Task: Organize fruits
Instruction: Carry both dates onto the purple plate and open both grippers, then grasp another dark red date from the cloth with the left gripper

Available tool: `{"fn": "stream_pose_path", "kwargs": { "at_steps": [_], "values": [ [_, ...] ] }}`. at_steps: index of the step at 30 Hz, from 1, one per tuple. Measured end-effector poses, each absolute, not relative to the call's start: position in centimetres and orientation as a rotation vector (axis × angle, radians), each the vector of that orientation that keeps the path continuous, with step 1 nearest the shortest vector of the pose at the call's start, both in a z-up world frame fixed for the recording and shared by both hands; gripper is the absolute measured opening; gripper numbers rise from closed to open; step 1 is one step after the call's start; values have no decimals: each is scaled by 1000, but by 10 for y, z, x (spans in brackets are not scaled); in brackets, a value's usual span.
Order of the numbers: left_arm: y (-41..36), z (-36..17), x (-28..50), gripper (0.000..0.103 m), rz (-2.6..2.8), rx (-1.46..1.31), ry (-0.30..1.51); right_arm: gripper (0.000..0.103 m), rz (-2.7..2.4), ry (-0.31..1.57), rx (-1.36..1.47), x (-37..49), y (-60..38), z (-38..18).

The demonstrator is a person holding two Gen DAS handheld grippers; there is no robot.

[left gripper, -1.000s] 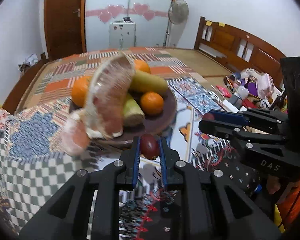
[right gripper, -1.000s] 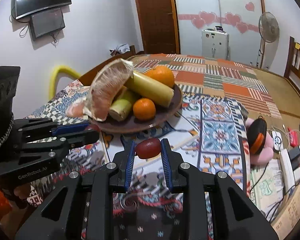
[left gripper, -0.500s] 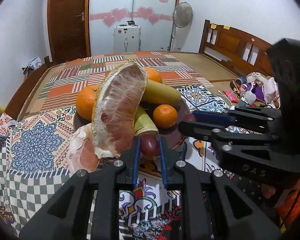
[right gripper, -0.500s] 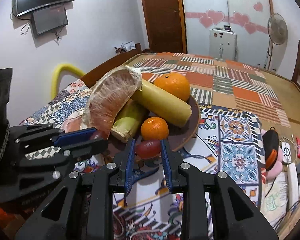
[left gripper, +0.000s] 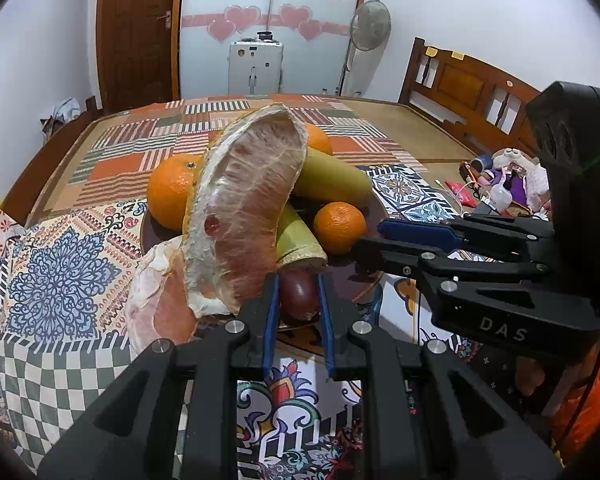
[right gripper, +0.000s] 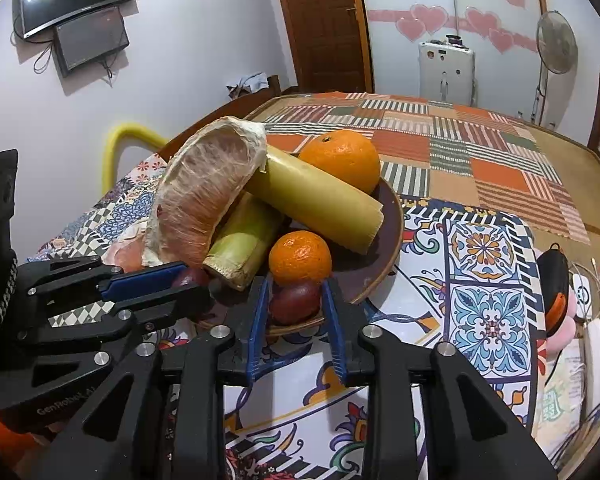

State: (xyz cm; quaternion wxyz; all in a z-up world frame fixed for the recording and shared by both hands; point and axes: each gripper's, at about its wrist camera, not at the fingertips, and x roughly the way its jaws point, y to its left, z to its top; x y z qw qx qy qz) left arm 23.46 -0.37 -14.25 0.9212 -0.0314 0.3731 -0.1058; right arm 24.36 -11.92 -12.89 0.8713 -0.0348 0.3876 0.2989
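The left claw (left gripper: 298,294) pinches a dark red fruit (left gripper: 299,291) over the near rim of the brown plate (left gripper: 374,216), just in front of the pomelo slice (left gripper: 246,216) and a green cane piece (left gripper: 296,236). The right claw (right gripper: 296,300) pinches a second dark red fruit (right gripper: 294,300), also at the plate's (right gripper: 392,216) near rim, right below a small orange (right gripper: 300,257). A large orange (right gripper: 342,164) and a yellow cane piece (right gripper: 320,198) lie farther back. The plate sits on a patterned cloth (right gripper: 488,280) that covers the surface. In the right view the left claw's (right gripper: 188,284) fruit (right gripper: 190,277) shows at its tips, left of the right claw.
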Motion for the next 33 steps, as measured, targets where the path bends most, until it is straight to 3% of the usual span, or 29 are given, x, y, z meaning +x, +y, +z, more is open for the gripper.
{"fn": "stream_pose_path", "kwargs": {
  "at_steps": [2, 10, 11, 13, 25, 33],
  "values": [
    [-2, -143, 235, 19, -220, -75, 774, 40, 615, 800, -80, 243, -120, -127],
    [4, -121, 218, 21, -214, -81, 739, 40, 595, 720, -55, 220, -138, -98],
    [4, -116, 214, 24, -215, -80, 728, 40, 594, 702, -51, 215, -141, -91],
    [4, -104, 206, 42, -214, -77, 692, 40, 591, 668, -42, 204, -145, -79],
    [4, -40, 129, 43, -132, -41, 487, 40, 552, 476, -1, 134, -170, -18],
    [6, -58, 125, 43, -154, -65, 585, 41, 554, 470, -14, 115, -167, -24]
  ]
}}
